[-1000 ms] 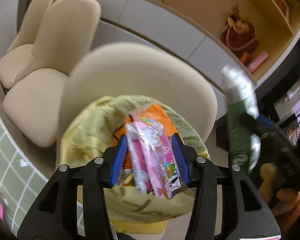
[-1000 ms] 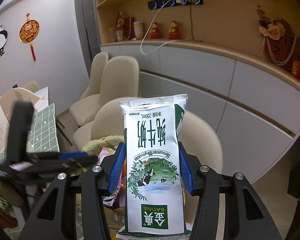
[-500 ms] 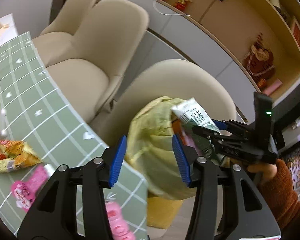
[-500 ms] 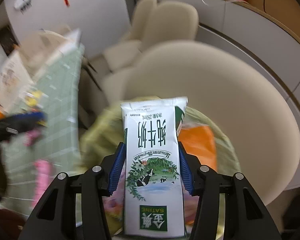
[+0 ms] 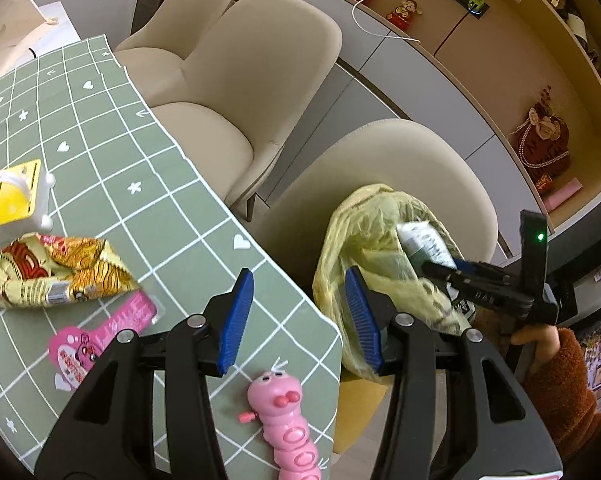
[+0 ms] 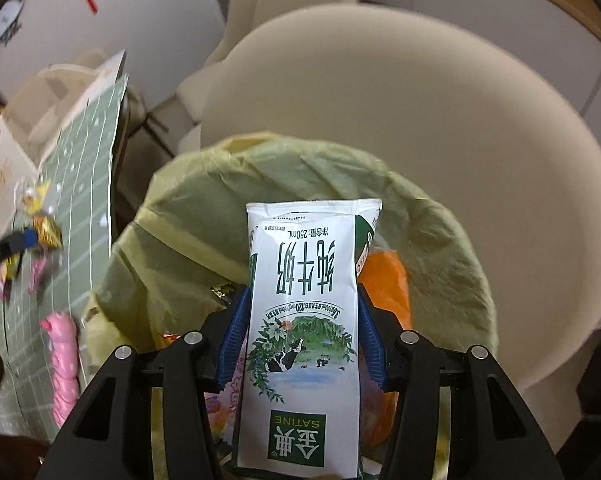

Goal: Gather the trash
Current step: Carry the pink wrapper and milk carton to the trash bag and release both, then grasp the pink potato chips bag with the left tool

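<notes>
My right gripper (image 6: 302, 320) is shut on a white and green milk carton (image 6: 304, 256) and holds it upright over the mouth of the yellow trash bag (image 6: 204, 216). An orange wrapper (image 6: 384, 280) lies inside the bag. In the left wrist view my left gripper (image 5: 298, 320) stands open and empty above the corner of the green checked table (image 5: 120, 152). On the table lie a yellow noodle wrapper (image 5: 56, 276) and a pink wrapper (image 5: 100, 340). The bag (image 5: 364, 240) shows right of the table, with the right gripper (image 5: 456, 272) and carton (image 5: 420, 240) at its mouth.
A pink caterpillar toy (image 5: 284, 424) lies at the table's near corner, and a white and yellow box (image 5: 16, 196) stands at the left. Beige chairs (image 5: 260, 64) stand behind the table and the bag. A person's hand in a brown sleeve (image 5: 556, 380) holds the right gripper.
My left gripper held a pink wrapper over the bag a second ago; it is empty and has swung left over the table. The right gripper has tipped down, carrying the carton over the bag's mouth.
</notes>
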Demonstrator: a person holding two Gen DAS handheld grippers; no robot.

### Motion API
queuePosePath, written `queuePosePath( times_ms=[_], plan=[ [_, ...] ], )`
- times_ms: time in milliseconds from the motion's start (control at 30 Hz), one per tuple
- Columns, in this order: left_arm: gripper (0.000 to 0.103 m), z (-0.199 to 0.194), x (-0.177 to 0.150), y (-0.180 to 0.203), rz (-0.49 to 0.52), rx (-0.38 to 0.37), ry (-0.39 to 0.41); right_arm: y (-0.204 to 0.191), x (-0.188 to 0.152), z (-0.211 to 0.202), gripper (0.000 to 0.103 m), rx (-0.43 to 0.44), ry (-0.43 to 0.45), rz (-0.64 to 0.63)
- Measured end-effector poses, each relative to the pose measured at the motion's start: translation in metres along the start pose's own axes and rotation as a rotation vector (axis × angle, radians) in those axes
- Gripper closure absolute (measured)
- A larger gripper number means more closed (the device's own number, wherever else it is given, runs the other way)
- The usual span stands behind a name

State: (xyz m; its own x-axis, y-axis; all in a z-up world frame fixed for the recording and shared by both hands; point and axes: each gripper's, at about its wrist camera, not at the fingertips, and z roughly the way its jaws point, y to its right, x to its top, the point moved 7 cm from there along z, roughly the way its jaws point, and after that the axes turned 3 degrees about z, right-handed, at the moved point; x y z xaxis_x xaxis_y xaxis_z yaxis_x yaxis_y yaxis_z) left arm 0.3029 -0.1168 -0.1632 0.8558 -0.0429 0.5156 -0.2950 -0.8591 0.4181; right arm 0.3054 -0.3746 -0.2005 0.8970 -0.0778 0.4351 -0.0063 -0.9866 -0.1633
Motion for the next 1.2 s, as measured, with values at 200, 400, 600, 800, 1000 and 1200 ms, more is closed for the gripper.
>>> queuePosePath(
  times_ms=[200, 400, 600, 800, 1000, 1200],
  plan=[
    [0.053, -0.022, -0.019, -0.006, 0.015, 0.024, 0.022, -0.006, -0.002, -0.041, 0.048, -0.008, 0.111, 0.016],
    [0.053, -0.062, -0.046, -0.044, -0.044, 0.092, 0.057, -0.043, -0.007, -0.084, 0.048, 0.04, 0.205, -0.023],
    [0.053, -0.128, -0.068, -0.119, -0.098, 0.258, 0.171, -0.108, -0.025, -0.11, 0.048, 0.115, 0.289, -0.119],
    [0.053, -0.185, -0.085, -0.193, -0.19, 0.386, 0.212, -0.176, -0.036, -0.106, 0.047, 0.171, 0.317, -0.178],
    [0.053, -0.207, -0.096, -0.234, -0.225, 0.42, 0.219, -0.231, -0.043, -0.068, 0.047, 0.221, 0.265, -0.205],
    [0.053, -0.197, -0.111, -0.246, -0.283, 0.373, 0.215, -0.287, -0.05, -0.007, 0.047, 0.238, 0.151, -0.254]
  ],
)
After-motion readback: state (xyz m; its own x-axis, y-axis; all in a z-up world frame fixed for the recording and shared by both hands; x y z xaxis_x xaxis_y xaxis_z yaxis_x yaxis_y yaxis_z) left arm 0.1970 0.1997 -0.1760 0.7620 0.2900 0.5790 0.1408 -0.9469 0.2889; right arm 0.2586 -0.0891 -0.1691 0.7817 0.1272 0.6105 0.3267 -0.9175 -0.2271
